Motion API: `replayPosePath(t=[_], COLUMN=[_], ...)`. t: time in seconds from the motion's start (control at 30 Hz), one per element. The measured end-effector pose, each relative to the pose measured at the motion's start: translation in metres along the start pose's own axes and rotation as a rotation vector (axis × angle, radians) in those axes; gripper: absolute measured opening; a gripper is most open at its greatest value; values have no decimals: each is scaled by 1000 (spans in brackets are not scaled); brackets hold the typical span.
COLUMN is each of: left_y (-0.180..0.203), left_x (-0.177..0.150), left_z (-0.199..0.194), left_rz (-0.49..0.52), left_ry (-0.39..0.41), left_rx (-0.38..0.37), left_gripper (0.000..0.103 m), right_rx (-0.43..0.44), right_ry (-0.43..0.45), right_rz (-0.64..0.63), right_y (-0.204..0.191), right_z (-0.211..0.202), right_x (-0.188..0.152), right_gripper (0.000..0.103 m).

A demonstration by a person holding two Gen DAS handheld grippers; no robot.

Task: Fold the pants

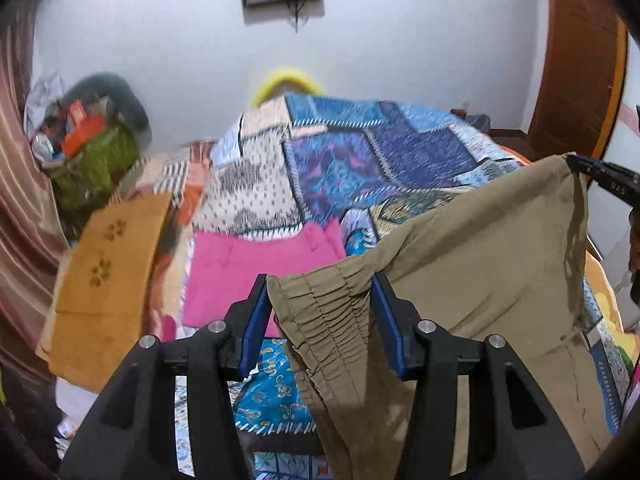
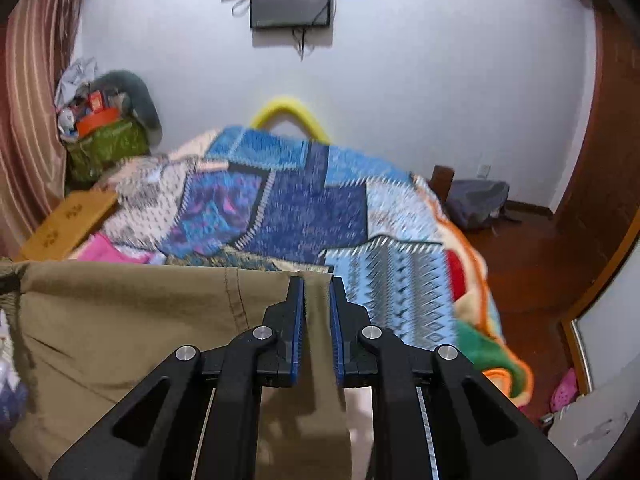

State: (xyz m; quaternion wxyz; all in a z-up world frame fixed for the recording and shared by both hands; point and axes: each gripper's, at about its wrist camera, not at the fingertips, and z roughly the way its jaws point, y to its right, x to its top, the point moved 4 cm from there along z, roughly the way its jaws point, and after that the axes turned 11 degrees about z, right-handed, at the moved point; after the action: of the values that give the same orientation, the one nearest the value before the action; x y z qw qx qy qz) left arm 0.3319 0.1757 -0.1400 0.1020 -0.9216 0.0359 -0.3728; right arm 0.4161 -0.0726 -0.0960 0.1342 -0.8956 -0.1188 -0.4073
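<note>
Holding up the tan pants (image 1: 480, 240) w/ both tools, above the near edge of the bed w/ the blue patchwork blanket (image 1: 360, 152).

Left gripper (image 1: 320, 292): jaws spread about halfway, blue pads (image 1: 256, 320) pressing on both sides of the bunched stretchy waistband. Pinching it tight, fabric hanging down between the black arms.

Right gripper (image 2: 318, 292): jaws pressed almost together, pinching a thin fold at the pants' top edge. Also showing in the left view at the far right corner of the pants (image 1: 600, 176), fabric pulled out flat between the 2 tools.

Pants hanging like a curtain, not lying on the bed, lower part dropping out of view.

Lying on the blanket near its left edge, behind the pants: pink cloth (image 1: 260, 268). Sitting just off the bed's left side: tan cardboard box (image 1: 104, 280). Hanging on the wall past the far edge: dark screen (image 2: 292, 0).
</note>
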Motion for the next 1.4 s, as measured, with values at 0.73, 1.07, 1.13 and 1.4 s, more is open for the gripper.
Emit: replayPosePath(t=[0.73,1.07,1.13,1.4], left_y=[49,66,66,68], left_x=[-107,-178,-187,-225], left_z=[-107,-111,-111,-105], left_rz=[122,99,89,24], left_ry=[23,-59,-75,-164], left_rx=[-89,-163,-171,-170], left_gripper=[50,51,51,51], right_rx=[100,98,99,65], right_ry=[-11,-140,-158,-169], right_rz=[13,93,105,108], right_y=[6,13,13,9], right_z=[-163,-174,-176,-195], right_x=[-100,-185,-199,-232], right_gripper=[10,10,10,12])
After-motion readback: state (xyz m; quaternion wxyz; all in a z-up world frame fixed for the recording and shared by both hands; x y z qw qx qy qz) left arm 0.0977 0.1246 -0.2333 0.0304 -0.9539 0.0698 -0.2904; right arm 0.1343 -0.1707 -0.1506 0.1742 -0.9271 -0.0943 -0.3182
